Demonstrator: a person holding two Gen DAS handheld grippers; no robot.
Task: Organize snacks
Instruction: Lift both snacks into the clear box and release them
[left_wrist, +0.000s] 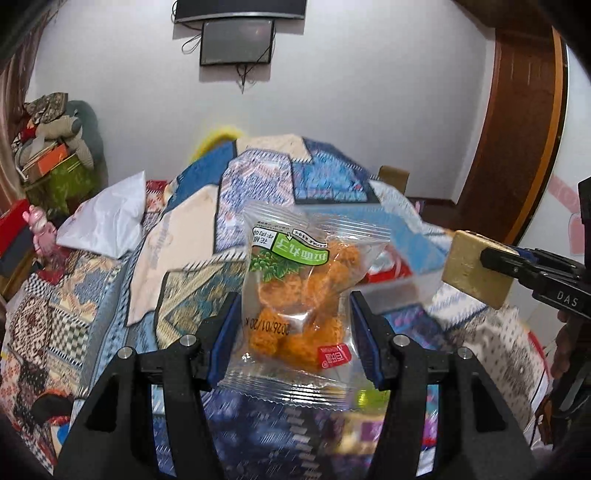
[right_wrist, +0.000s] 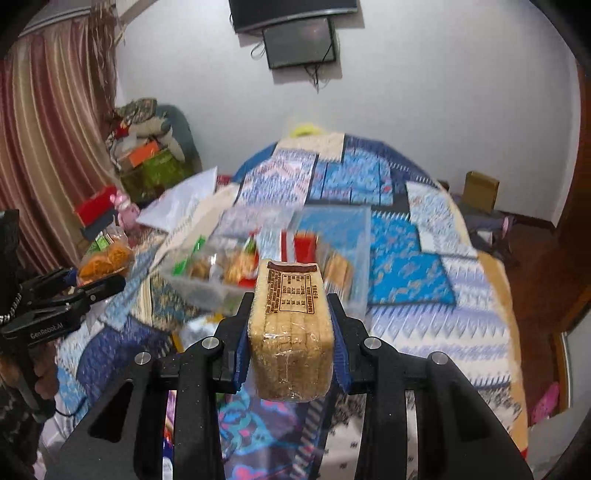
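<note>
The left hand-held gripper (left_wrist: 291, 332) is clamped on a clear packet of orange snack balls (left_wrist: 299, 295), its blue pads pressing the packet's two sides; the packet stands upright between the fingers, green label at the top, held up above the bed. The right hand-held gripper (right_wrist: 290, 343) is closed narrowly on a wrapped block of pale biscuits (right_wrist: 291, 332), which stands on end between the pads with its printed panel facing the camera, also lifted clear of the bed. Each gripper shows at the edge of the other's view, so the two are side by side with a gap between them. Just beyond the biscuits a clear plastic box (right_wrist: 280, 266) sits on the patchwork bedspread (right_wrist: 406, 258), with several snack packets inside, blurred. A white plastic bag (left_wrist: 107, 218) lies further left on the bed. Past the bed are a pile of boxes and clothes (right_wrist: 147, 147) in the corner, a striped curtain (right_wrist: 55, 147), and a dark screen (right_wrist: 301, 40) on the white wall
</note>
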